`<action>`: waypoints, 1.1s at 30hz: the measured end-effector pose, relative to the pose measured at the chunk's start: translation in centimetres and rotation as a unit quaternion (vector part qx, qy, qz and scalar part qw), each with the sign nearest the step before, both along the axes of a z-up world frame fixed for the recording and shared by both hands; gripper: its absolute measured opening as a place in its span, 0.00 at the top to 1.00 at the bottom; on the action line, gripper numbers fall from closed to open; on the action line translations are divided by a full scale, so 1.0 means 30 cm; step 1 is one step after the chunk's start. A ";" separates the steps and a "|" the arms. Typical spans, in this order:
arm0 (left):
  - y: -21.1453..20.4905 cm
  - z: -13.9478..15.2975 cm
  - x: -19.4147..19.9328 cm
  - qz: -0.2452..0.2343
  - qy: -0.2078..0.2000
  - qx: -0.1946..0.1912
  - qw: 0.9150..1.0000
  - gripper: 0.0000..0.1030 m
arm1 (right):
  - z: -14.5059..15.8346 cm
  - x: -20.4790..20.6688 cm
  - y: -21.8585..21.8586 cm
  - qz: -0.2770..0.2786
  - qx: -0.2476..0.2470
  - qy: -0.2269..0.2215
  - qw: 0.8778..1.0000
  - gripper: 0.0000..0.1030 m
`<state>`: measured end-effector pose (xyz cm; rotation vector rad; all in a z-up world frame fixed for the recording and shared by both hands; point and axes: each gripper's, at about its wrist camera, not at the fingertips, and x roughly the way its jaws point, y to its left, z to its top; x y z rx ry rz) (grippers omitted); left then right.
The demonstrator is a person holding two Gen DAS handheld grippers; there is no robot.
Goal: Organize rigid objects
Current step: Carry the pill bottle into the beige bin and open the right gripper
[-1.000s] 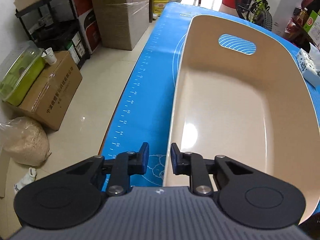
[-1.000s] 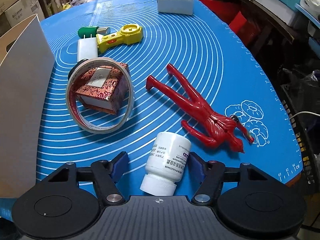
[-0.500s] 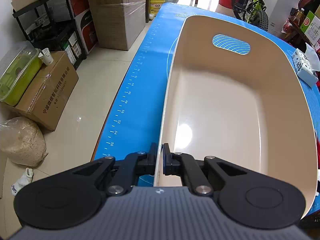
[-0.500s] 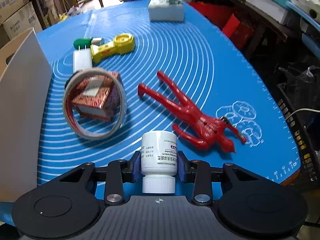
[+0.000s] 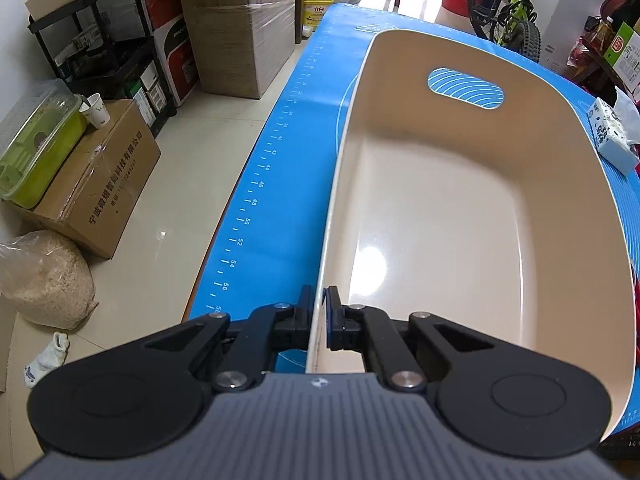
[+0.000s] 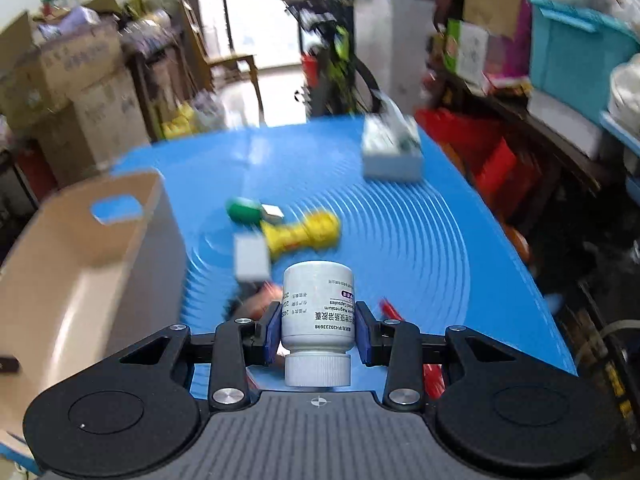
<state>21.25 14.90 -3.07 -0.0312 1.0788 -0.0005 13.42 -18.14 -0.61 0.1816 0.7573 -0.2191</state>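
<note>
At the near rim of the beige bin [image 5: 460, 220], my left gripper [image 5: 319, 320] is clamped tight on the wall, one pad outside and one inside, so I hold it steady with the empty bin floor wide open ahead. In the right view my right gripper [image 6: 318, 330] pinches the white pill bottle [image 6: 318, 312] by its body, cap toward me, above the blue mat [image 6: 400, 220]. I'd carry it left, clearing the bin's near wall, well away from the mat's right edge.

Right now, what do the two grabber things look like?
Both match. The left gripper and the right gripper have black jointed arms with silver screws, round black discs at the sides and a grey ribbed body bearing a small crosshair mark. The right gripper's finger pads are blue.
</note>
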 end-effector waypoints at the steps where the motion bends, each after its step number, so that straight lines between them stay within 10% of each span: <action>1: -0.002 0.000 0.001 0.000 0.000 0.001 1.000 0.93 | 0.016 0.015 0.012 0.005 -0.001 -0.008 1.000 0.57; 16: -0.006 0.000 -0.004 0.001 0.000 0.001 1.000 0.93 | 0.135 0.234 0.364 0.158 0.014 -0.043 0.986 0.57; 33: -0.009 -0.002 -0.005 -0.001 0.000 0.003 1.000 0.93 | -0.101 0.272 0.640 0.270 -0.049 0.121 0.954 0.57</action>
